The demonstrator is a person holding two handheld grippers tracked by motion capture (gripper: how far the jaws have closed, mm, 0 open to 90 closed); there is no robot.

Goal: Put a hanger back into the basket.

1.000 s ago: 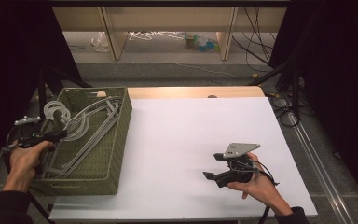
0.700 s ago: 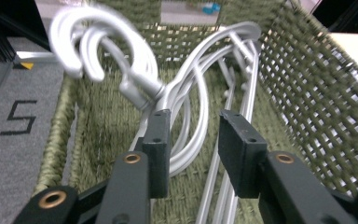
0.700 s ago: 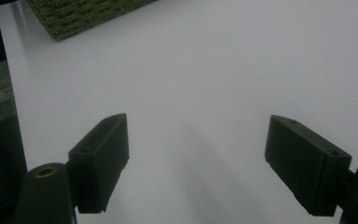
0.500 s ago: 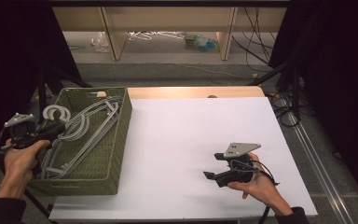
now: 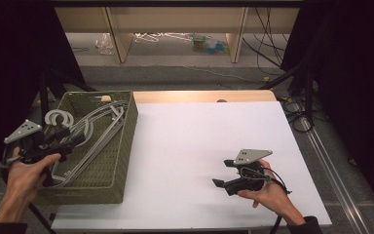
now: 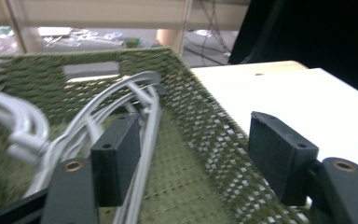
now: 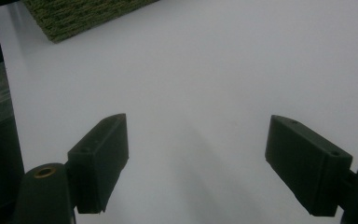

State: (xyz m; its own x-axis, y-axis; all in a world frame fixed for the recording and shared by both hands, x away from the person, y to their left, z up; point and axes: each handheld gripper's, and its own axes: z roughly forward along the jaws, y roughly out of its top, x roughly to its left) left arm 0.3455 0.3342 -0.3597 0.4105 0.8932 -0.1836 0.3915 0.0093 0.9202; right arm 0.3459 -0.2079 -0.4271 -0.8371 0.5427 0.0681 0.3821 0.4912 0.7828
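A green woven basket (image 5: 121,146) stands on the left of the white table (image 5: 199,131). Several grey plastic hangers (image 5: 95,129) lie in it, their hooks (image 5: 58,117) toward its left wall. My left gripper (image 5: 70,139) hovers over the basket's left side. Its jaws have just been opening and hold nothing. From the left gripper (image 6: 198,161) itself, the hangers (image 6: 121,102) lie below and beyond the pads, one arm passing close by the left pad. My right gripper (image 5: 222,174) rests low over the table's front right, open and empty, also seen as right gripper (image 7: 196,163).
The basket's corner (image 7: 84,14) lies far ahead of the right jaws. Black stands and cables (image 5: 297,112) crowd the table's right edge. Wooden shelving (image 5: 175,19) with loose items stands behind the table.
The left gripper's jaws have spread apart and the left hand has shifted slightly over the basket's left side. The right hand has stayed put.
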